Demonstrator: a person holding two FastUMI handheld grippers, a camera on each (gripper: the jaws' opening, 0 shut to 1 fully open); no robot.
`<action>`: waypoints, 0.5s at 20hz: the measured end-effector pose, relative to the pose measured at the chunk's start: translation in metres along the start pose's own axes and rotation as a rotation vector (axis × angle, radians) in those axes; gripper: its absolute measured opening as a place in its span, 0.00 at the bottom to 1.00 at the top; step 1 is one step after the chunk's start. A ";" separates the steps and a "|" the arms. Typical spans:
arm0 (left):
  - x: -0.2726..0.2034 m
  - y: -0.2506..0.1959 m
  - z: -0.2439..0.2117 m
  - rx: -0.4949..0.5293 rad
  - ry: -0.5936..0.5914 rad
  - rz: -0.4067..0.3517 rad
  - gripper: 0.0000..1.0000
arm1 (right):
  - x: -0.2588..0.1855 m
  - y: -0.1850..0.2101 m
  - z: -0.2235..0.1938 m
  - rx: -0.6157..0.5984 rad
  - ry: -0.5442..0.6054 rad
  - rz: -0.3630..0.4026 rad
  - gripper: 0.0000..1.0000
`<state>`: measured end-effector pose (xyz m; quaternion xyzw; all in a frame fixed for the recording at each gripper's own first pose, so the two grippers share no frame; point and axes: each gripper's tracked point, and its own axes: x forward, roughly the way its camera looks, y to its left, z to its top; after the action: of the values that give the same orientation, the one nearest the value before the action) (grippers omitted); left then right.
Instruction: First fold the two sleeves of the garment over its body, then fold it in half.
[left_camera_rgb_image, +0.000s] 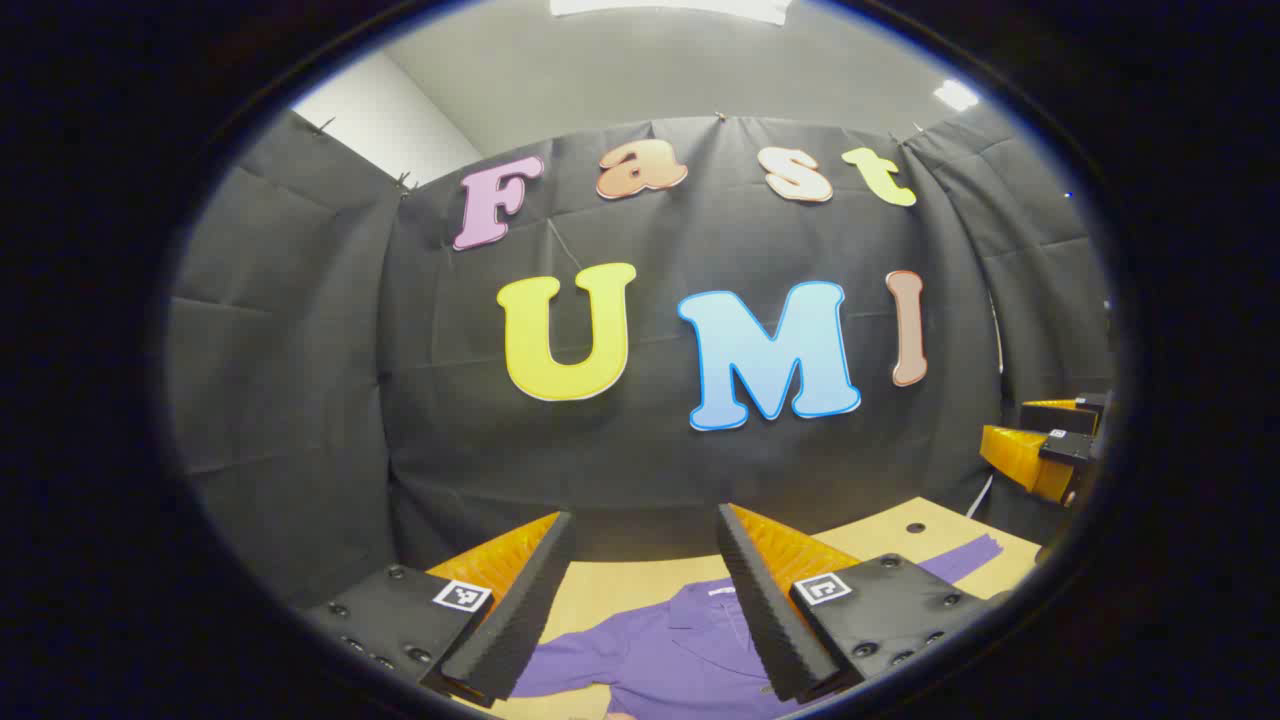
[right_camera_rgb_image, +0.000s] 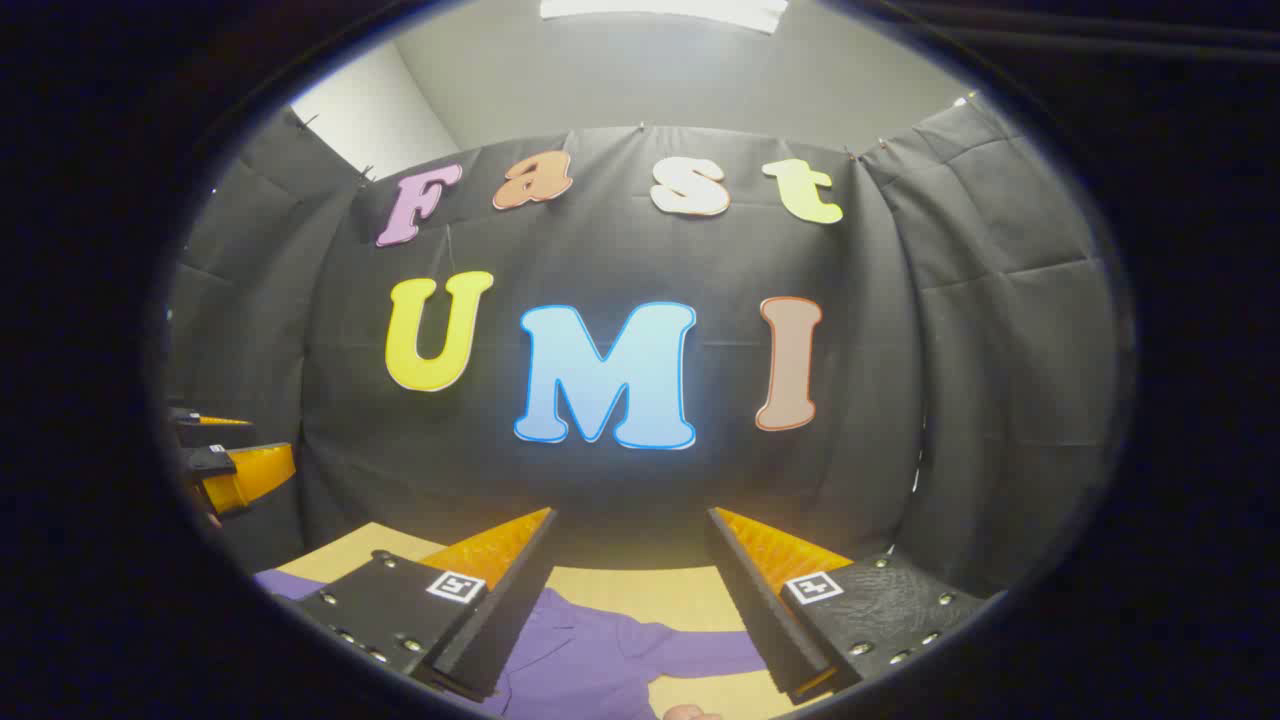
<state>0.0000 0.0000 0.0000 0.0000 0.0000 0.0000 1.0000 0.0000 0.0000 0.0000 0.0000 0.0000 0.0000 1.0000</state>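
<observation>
A purple garment (left_camera_rgb_image: 680, 650) lies flat on the wooden table (left_camera_rgb_image: 620, 590), collar toward the far wall. In the left gripper view one sleeve (left_camera_rgb_image: 962, 558) stretches out to the right. My left gripper (left_camera_rgb_image: 645, 516) hovers above the garment's collar area, open, nothing between its fingers. In the right gripper view the garment (right_camera_rgb_image: 590, 660) lies below, with a sleeve (right_camera_rgb_image: 700, 650) spread to the right. My right gripper (right_camera_rgb_image: 630, 512) also hangs open and holds nothing. Each gripper shows at the edge of the other's view: the right gripper (left_camera_rgb_image: 1035, 437) and the left gripper (right_camera_rgb_image: 235, 447).
The black cloth wall closes off the table's far side and both flanks. A small dark hole (left_camera_rgb_image: 915, 527) sits in the table top near the far right corner. Bare wood (right_camera_rgb_image: 640, 582) lies between the garment and the wall.
</observation>
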 end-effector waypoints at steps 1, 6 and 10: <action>0.000 0.000 0.001 0.002 -0.002 0.000 0.96 | 0.001 -0.001 0.000 0.001 0.000 0.000 0.93; 0.001 0.001 0.003 0.017 -0.008 0.007 0.96 | 0.004 -0.001 -0.006 0.013 0.008 0.005 0.93; 0.001 0.001 0.002 0.020 -0.006 0.016 0.96 | 0.006 0.000 -0.008 0.016 0.008 0.014 0.93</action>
<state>0.0009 0.0011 0.0024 0.0101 -0.0030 0.0078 0.9999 0.0064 -0.0001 -0.0083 0.0081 0.0038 0.0070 0.9999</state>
